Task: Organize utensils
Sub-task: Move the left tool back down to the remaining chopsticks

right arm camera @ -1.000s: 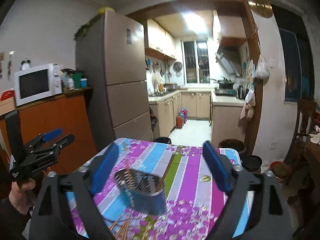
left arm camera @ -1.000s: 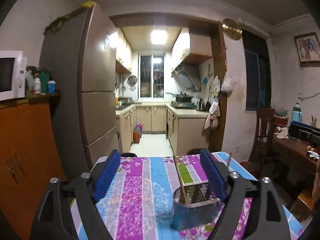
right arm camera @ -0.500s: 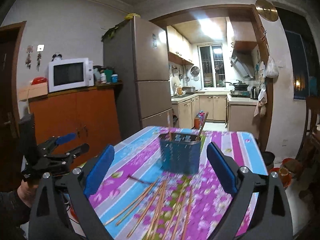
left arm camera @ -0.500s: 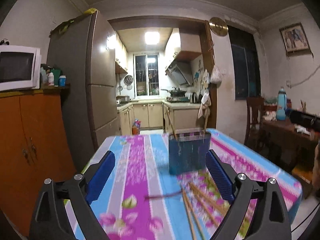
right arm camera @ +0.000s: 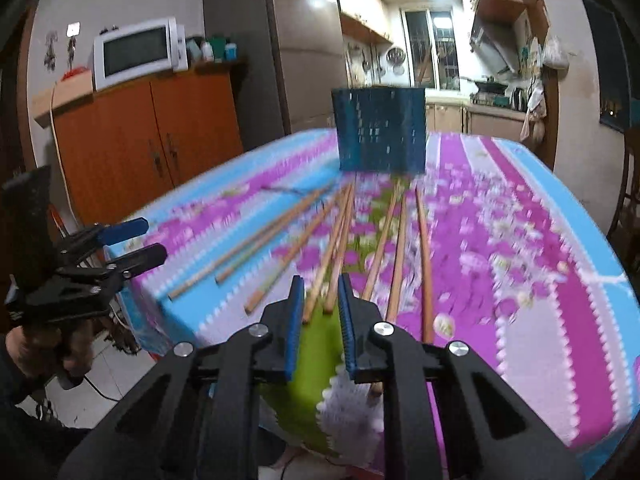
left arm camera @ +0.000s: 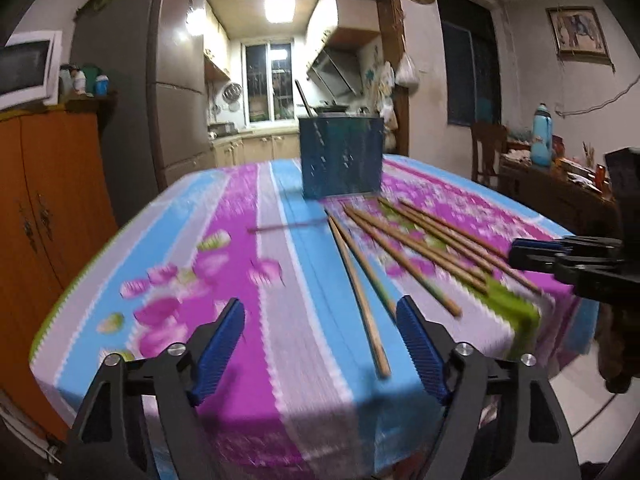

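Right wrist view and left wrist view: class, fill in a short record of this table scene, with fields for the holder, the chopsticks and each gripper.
Holder: dark blue perforated box, upright at the far end of the striped floral tablecloth.
Chopsticks: several brown wooden chopsticks, lying loose in front of the box.
Left gripper: open wide, jaws just been closing slightly; one chopstick end shows between them.
Right gripper: jaws just been closing to a narrow gap; two chopstick ends between them, grip unclear.

Blue perforated holder, brown chopsticks, tablecloth striped magenta, blue and grey with flowers
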